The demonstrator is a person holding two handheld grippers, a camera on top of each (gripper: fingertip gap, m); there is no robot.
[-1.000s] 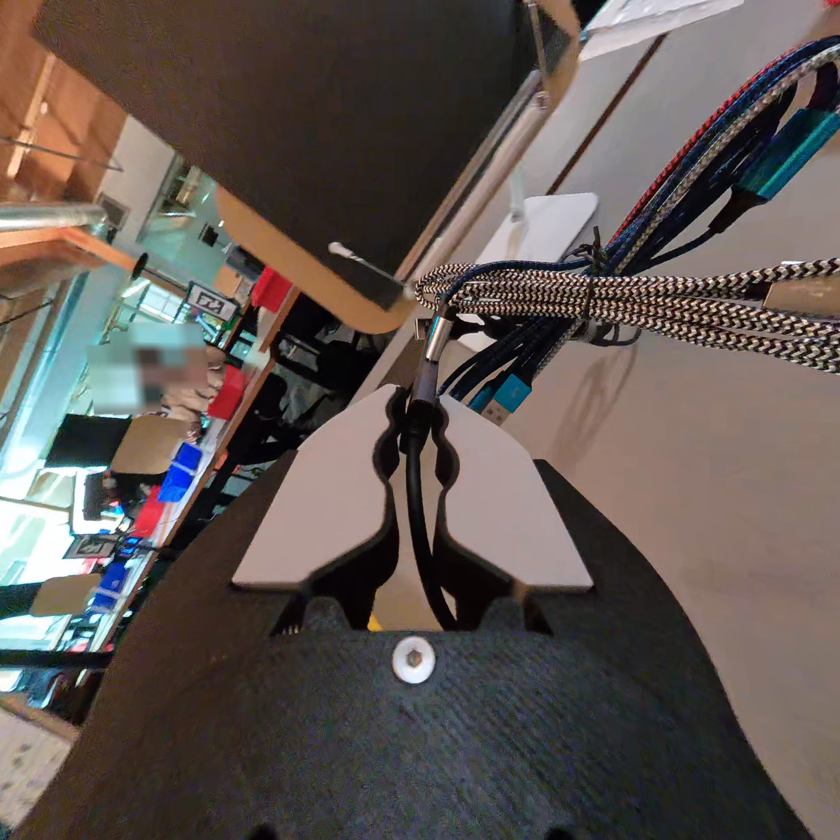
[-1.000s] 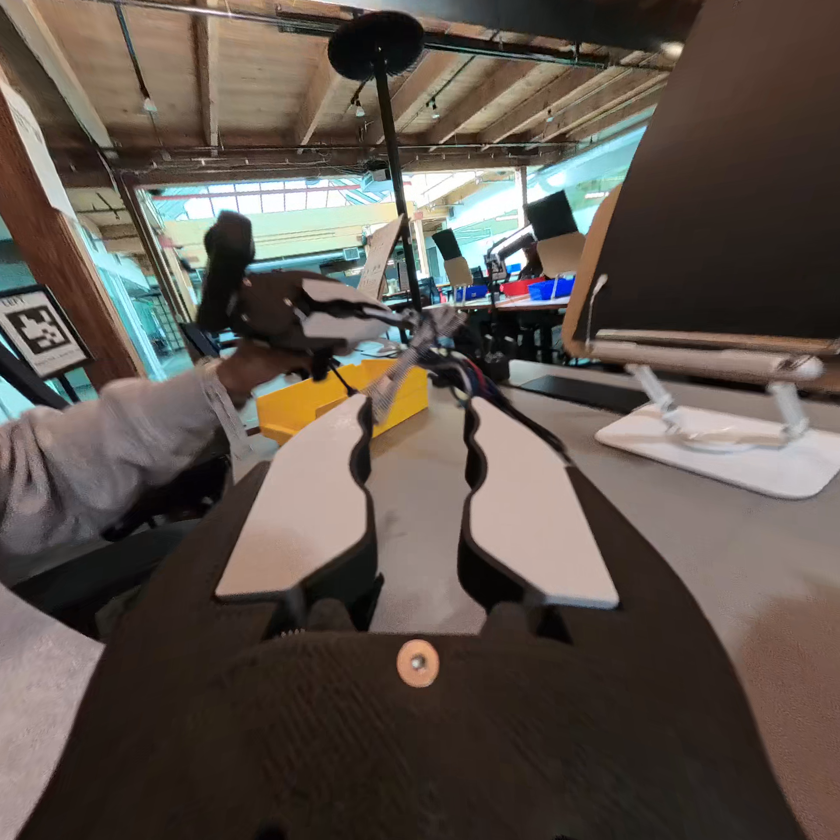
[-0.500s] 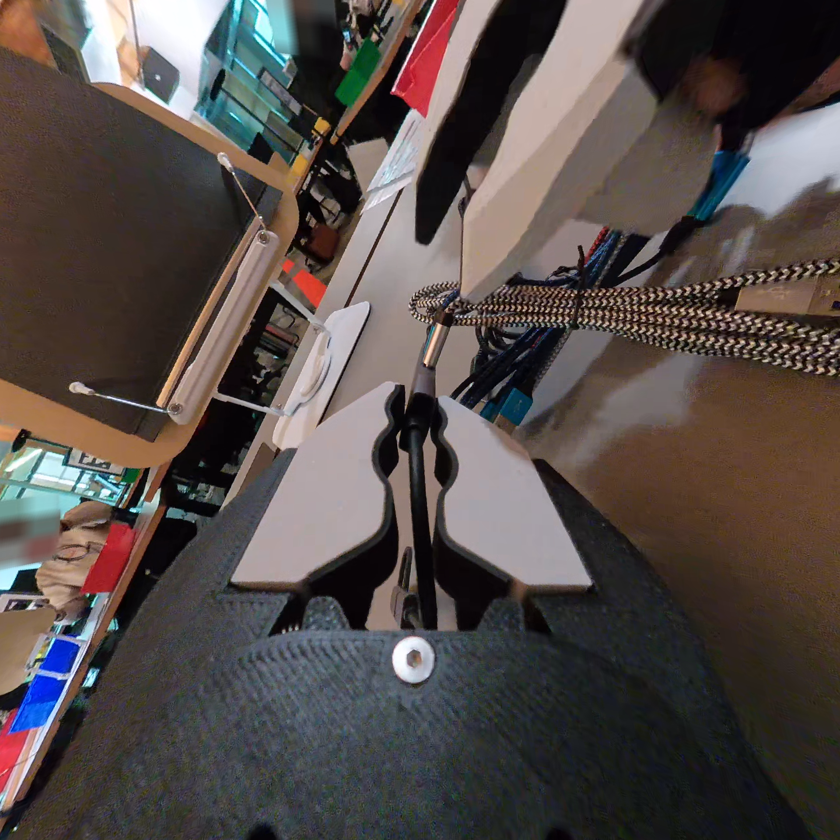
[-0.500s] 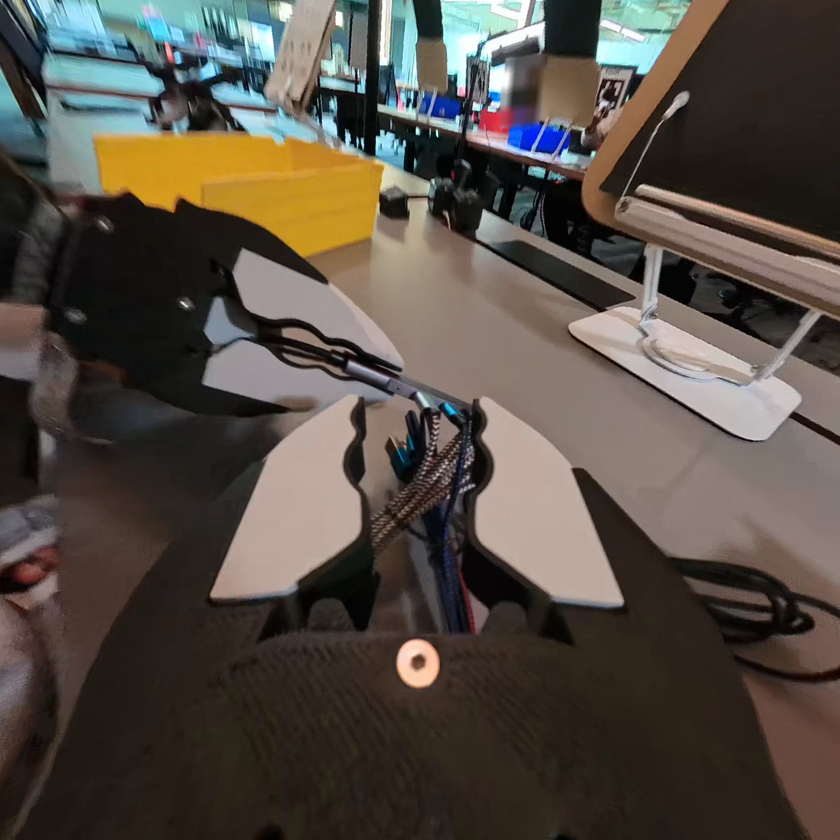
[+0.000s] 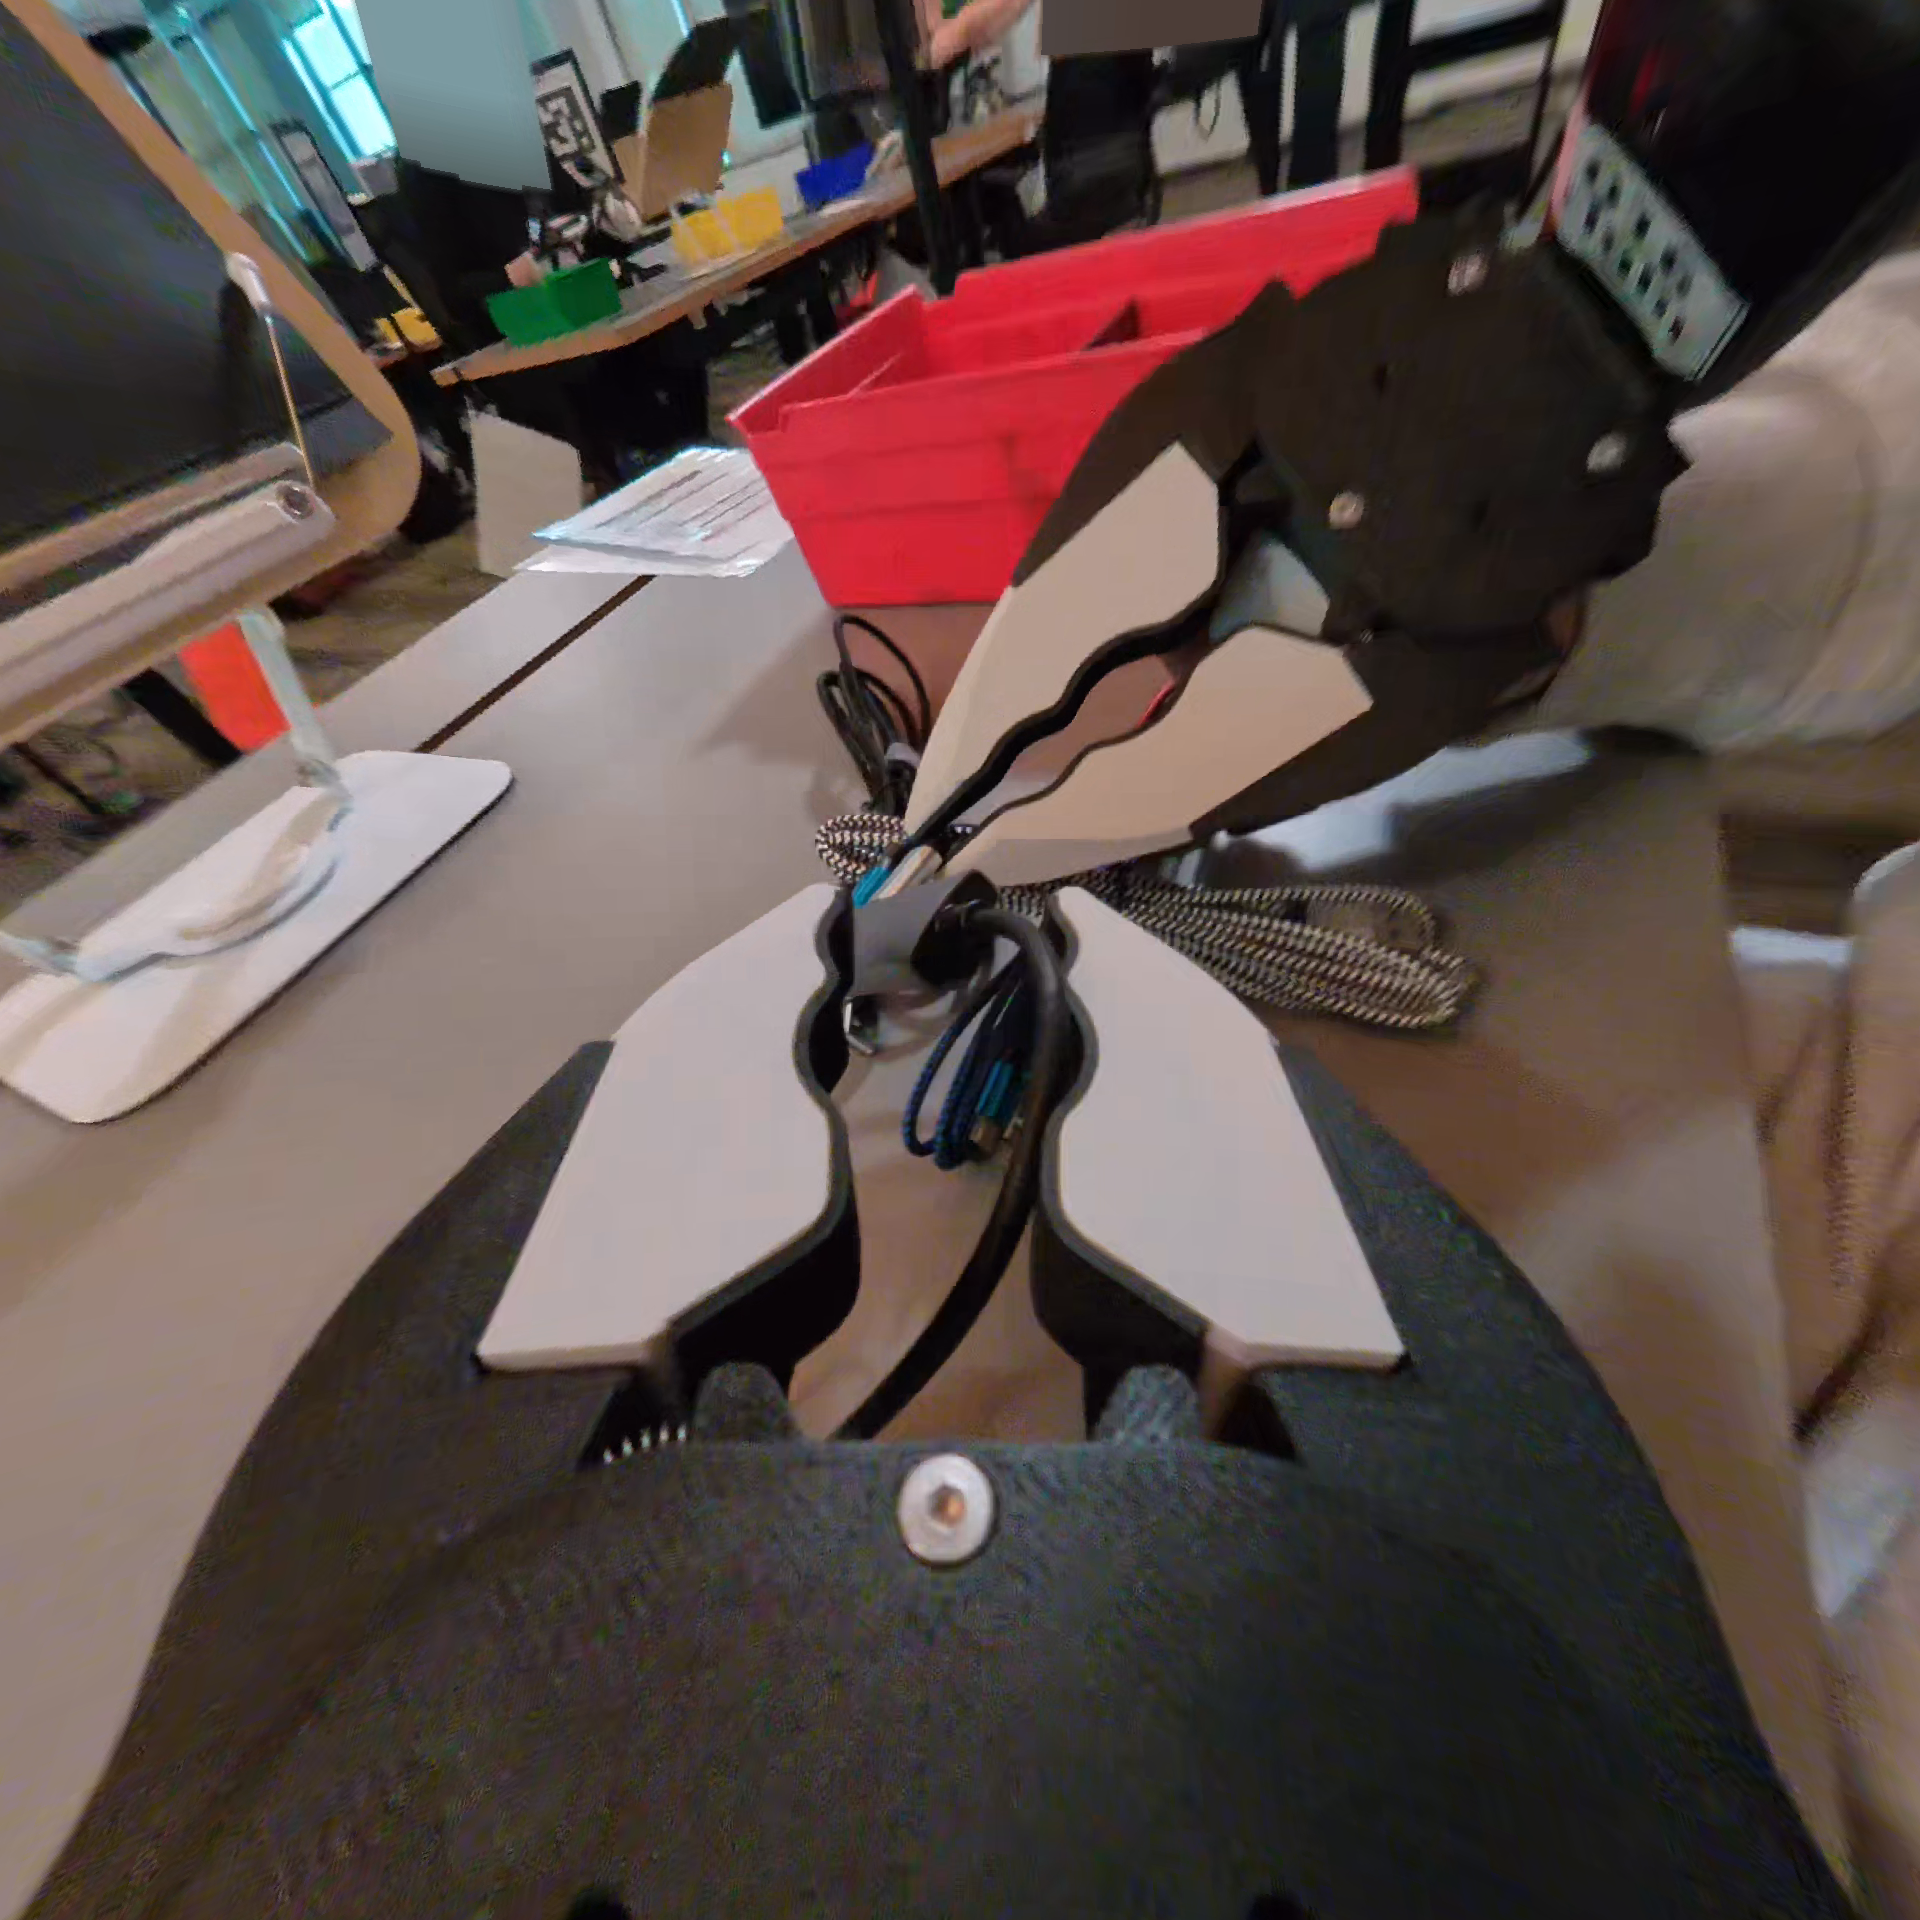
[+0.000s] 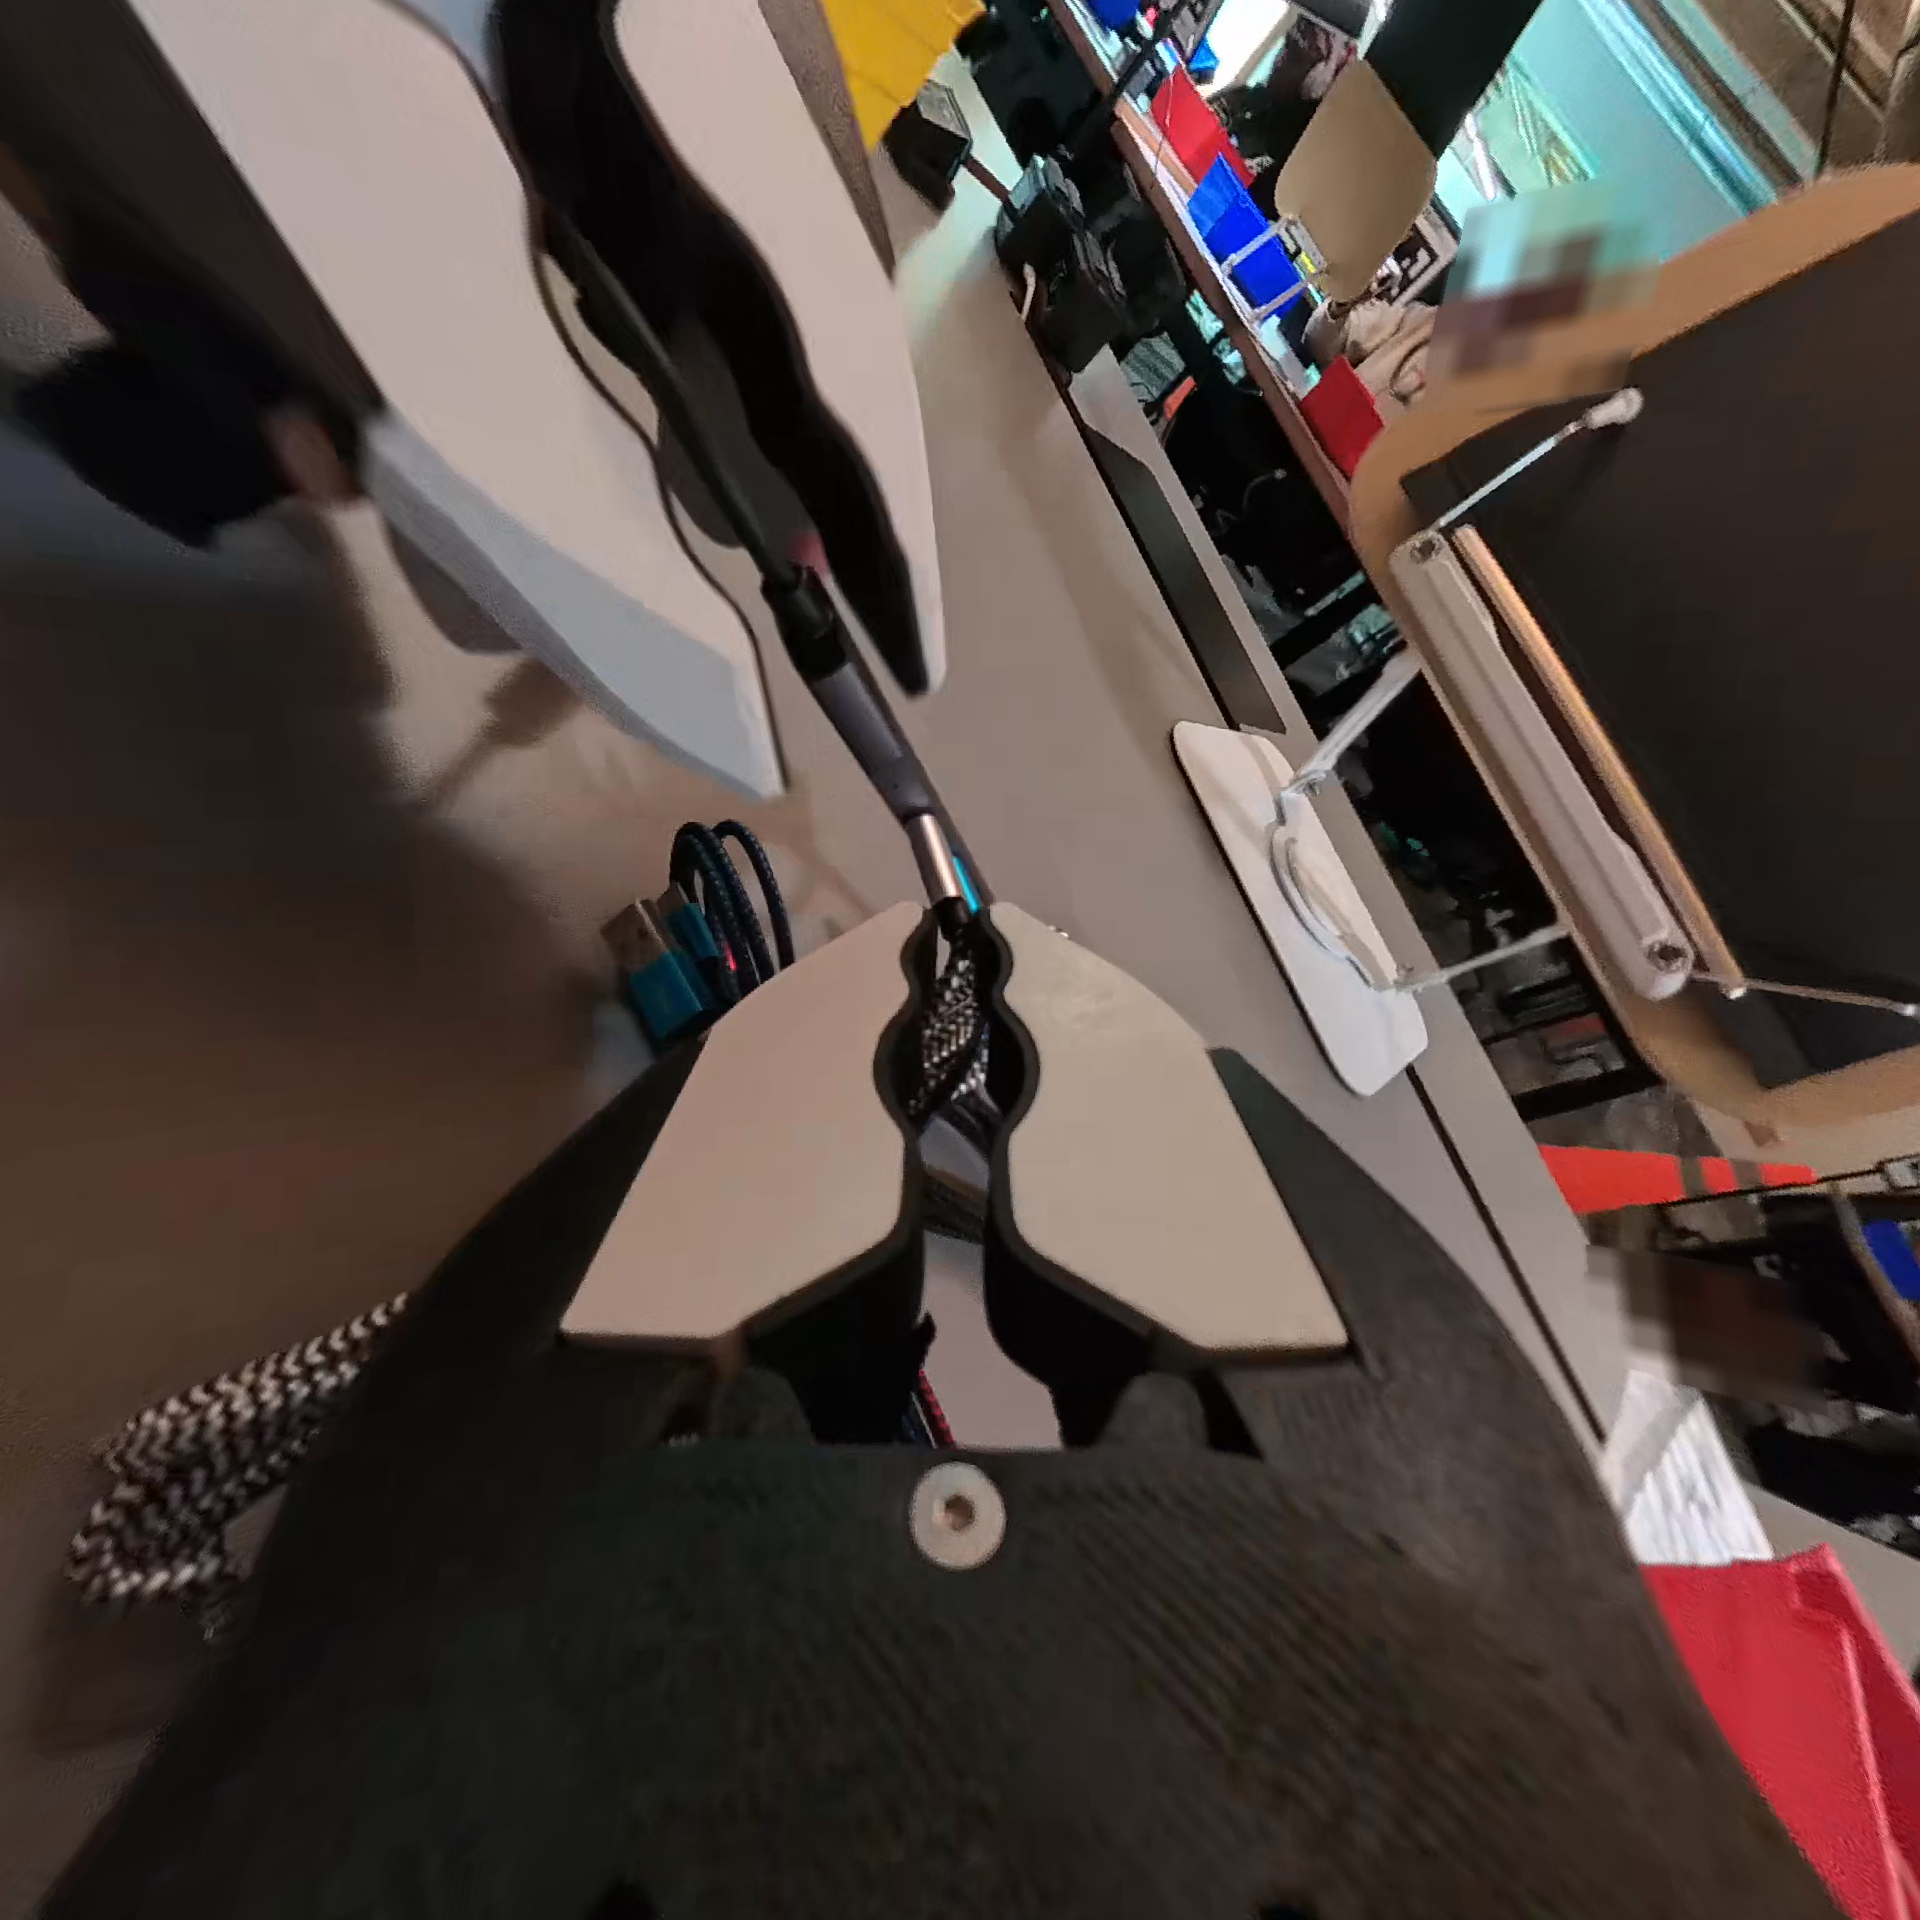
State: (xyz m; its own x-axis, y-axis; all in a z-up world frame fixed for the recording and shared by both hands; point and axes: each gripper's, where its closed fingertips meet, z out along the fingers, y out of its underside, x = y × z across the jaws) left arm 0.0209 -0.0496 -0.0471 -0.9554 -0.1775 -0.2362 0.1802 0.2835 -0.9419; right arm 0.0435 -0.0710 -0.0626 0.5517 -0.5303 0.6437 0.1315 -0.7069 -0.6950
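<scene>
A grey table (image 5: 582, 831) carries a red plastic bin (image 5: 935, 468) at its far side and a white-based clear stand (image 5: 239, 862) holding a dark panel. The right gripper (image 6: 956, 920) has its jaws pressed onto a black-and-white braided cable bundle (image 6: 951, 1023). The left gripper (image 5: 940, 904) stands with jaws spread, a smooth black cable (image 5: 1023, 1143) apparently loose between them, though blur makes contact uncertain. Only the left wrist view shows the bin and the bundle's loops trailing on the table. Only the right wrist view shows the black cable's grey metal plug (image 6: 904, 790) reaching the right gripper's tips, with the blue braided cable (image 6: 717, 914) just beside.
</scene>
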